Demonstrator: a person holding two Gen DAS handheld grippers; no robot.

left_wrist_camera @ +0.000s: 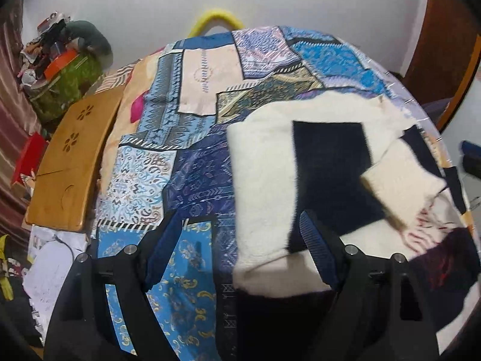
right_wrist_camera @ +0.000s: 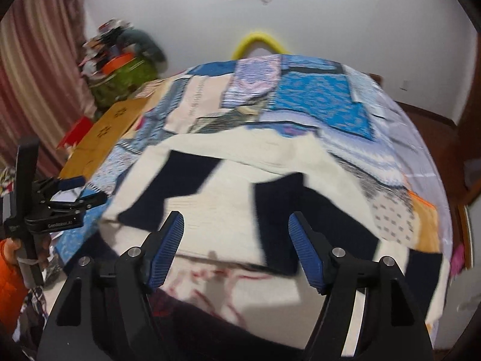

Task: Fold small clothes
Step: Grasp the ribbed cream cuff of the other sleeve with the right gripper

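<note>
White walls back a bed (left_wrist_camera: pixel 186 162) under a patchwork sheet of blue, beige and lilac prints. On it lies a fuzzy cream sweater (left_wrist_camera: pixel 264 162) with navy blocks, one ribbed cuff folded across its front. Both the left gripper (left_wrist_camera: pixel 234 249) and right gripper (right_wrist_camera: pixel 236 248) hover above it, ridged blue jaws apart, gripping nothing.

tools (right_wrist_camera: pixel 236 251): black frames | pads (right_wrist_camera: pixel 168 249): ribbed blue | screws: silver | sleeve (right_wrist_camera: pixel 9 273): orange
</note>
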